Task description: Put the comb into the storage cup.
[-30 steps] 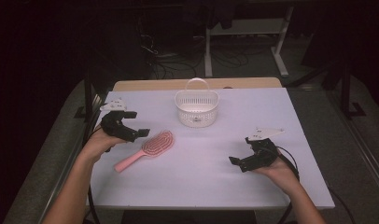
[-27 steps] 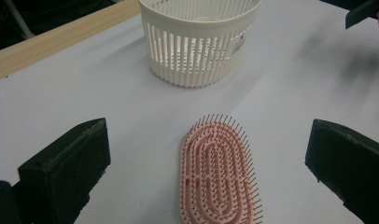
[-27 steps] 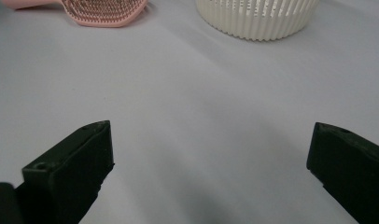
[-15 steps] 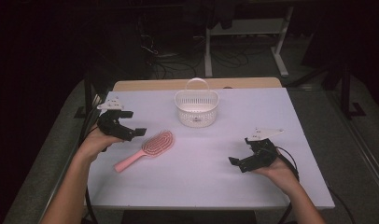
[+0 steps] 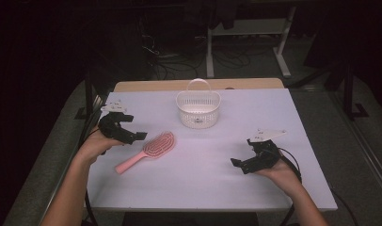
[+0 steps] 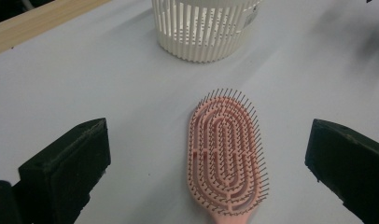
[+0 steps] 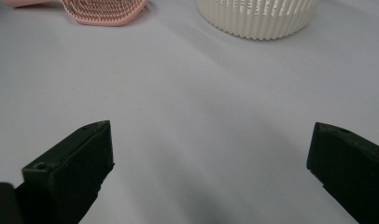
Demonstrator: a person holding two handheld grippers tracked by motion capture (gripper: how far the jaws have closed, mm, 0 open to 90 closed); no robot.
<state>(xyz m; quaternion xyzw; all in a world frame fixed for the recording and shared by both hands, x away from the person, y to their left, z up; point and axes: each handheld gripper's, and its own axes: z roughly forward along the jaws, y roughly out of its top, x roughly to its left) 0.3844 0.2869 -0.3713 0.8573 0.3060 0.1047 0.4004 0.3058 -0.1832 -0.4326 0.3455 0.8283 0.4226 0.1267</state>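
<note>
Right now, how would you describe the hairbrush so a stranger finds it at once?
On the white table, look left of centre, in front of the white slatted basket. The pink hairbrush lies flat, bristles up, near the left gripper. It is the table's lone pink thing.

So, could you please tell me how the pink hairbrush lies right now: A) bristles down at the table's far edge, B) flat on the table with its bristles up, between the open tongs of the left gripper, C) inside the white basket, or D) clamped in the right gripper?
B: the left gripper view shows the pink hairbrush bristles up on the table, untouched between the wide-open tongs of the left gripper, short of the white basket.
</note>
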